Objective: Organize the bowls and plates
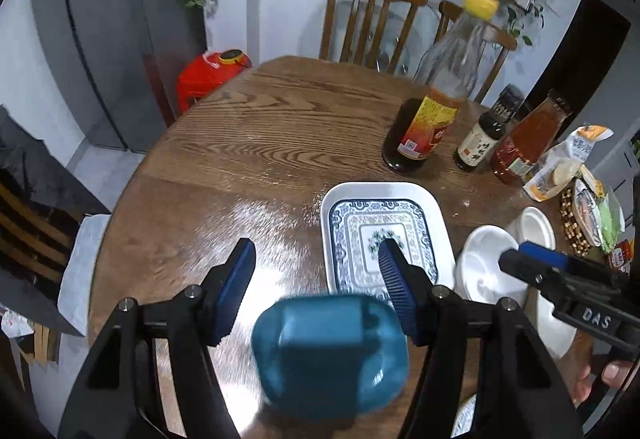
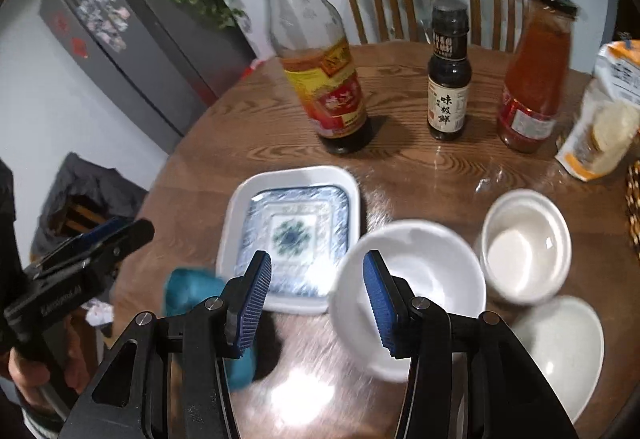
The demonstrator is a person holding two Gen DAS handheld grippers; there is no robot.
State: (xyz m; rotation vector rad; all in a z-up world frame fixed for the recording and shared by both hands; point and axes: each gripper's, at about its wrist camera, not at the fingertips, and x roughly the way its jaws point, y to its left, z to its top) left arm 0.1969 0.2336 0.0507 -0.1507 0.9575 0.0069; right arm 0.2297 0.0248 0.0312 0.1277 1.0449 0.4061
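round wooden table (image 1: 248, 143): rectangular blue-patterned plate (image 2: 294, 175) at centre. blue bowl (image 1: 332, 355) just beside plate's near corner, blurred. three white bowls right of plate: first (image 2: 420, 267) near plate, second (image 2: 526, 243) behind, third (image 2: 564, 347) at table's near edge. left gripper (image 1: 316, 291): jaws apart, nothing between, above blue bowl. right gripper (image 2: 318, 303): jaws apart, empty, over plate and first white bowl. three bottles behind, upright.
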